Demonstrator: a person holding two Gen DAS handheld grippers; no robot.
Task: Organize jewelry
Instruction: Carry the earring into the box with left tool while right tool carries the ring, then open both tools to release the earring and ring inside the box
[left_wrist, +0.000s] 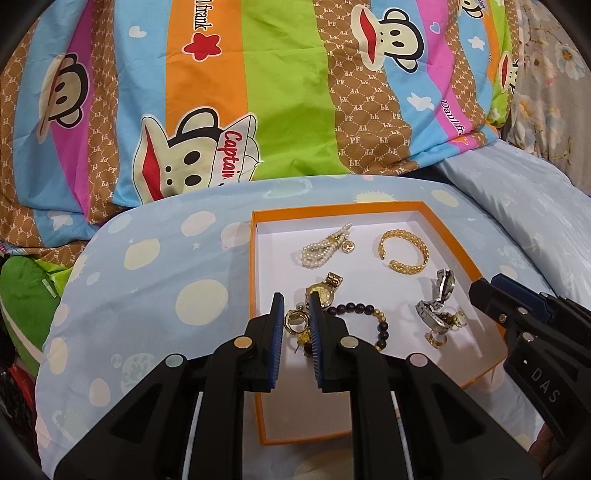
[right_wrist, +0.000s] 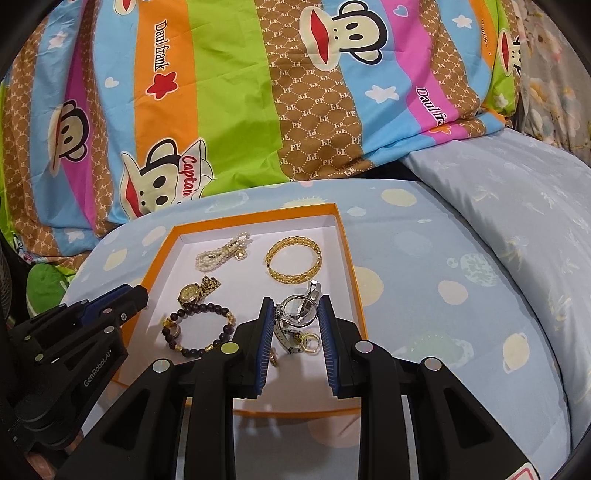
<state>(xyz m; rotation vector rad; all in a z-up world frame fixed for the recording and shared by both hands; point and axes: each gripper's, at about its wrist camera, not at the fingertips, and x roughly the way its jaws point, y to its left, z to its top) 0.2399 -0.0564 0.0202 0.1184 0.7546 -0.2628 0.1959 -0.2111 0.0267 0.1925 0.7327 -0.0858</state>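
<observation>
orange box on blue bedsheet: pearl bracelet far left, gold bangle far right, dark bead bracelet near left. left hand-held gripper spread around gold ring; right hand-held gripper spread around silver watch.

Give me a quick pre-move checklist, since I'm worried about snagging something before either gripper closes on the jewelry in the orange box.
1. Left gripper open: ok, a gap shows between its fingers.
2. Left gripper lined up on one piece: not ok, a gold ring sits in the gap with the dark bead bracelet and gold watch right beside it.
3. Right gripper open: ok.
4. Right gripper target isolated: not ok, the silver watch lies tangled with gold rings.
5. Pearl bracelet and gold bangle clear of both grippers: ok.
6. Orange box sitting flat on the bedding: cannot tell.
</observation>
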